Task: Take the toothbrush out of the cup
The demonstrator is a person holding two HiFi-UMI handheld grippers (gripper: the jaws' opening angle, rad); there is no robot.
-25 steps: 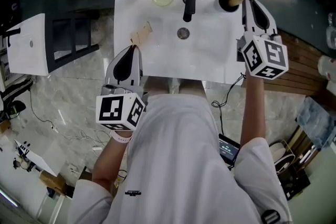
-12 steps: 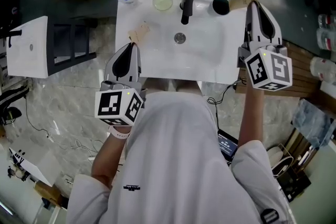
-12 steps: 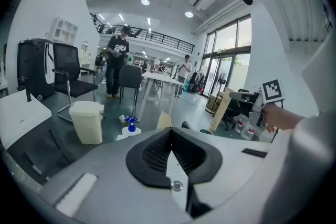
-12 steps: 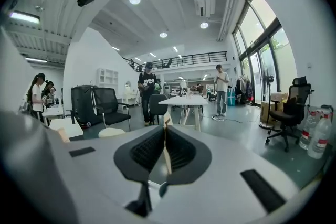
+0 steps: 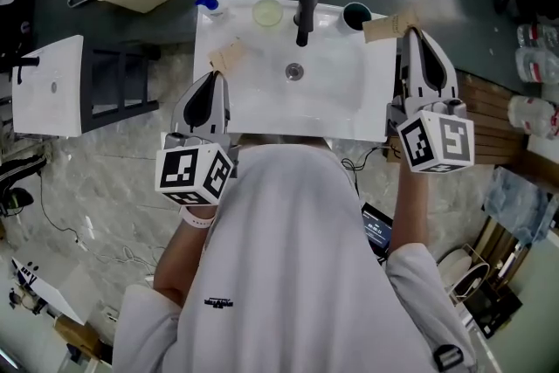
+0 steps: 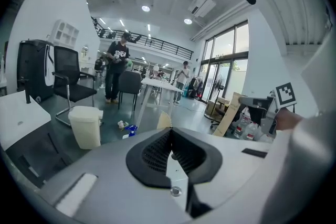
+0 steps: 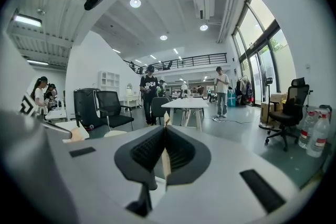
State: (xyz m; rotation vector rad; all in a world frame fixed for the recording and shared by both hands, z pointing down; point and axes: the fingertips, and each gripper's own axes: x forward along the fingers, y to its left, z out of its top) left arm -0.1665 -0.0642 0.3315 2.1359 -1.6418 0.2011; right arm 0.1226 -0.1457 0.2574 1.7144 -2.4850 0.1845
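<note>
Right gripper view shows our right gripper (image 7: 166, 126) squeezed tight on a thin pale stick, we think the toothbrush (image 7: 165, 162), lifted clear of the cup (image 5: 355, 15) at the sink's (image 5: 349, 105) back right corner. Our left gripper (image 6: 169, 131) is closed on nothing, kept out of the way.

white sink (image 5: 349, 96) | black faucet (image 5: 303, 11) | dark cup (image 5: 355, 15) | pale dish (image 5: 267, 11)

Glossy white sink (image 5: 345, 105), matt black faucet (image 5: 303, 16), pale wooden-looking toothbrush (image 5: 384, 26).
</note>
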